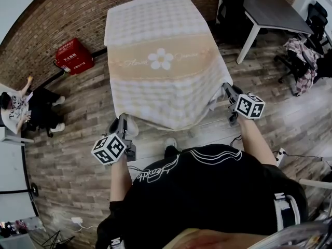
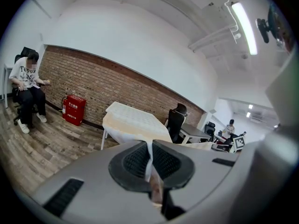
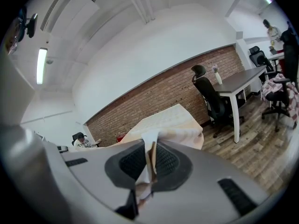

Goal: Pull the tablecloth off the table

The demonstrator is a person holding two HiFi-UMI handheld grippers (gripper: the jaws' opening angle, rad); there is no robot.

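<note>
Pinching the tablecloth [image 1: 161, 61] by two corners: my left fingers [image 2: 133, 161] clamp its seven o'clock corner, my right fingers [image 3: 166, 160] its four o'clock corner, while the rest drapes the counter [image 2: 103, 141] at twelve o'clock.

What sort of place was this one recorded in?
Probably an office or shared workroom: a dark desk with a black office chair, a red fire-extinguisher cabinet against a brick wall, and a seated person nearby.
</note>
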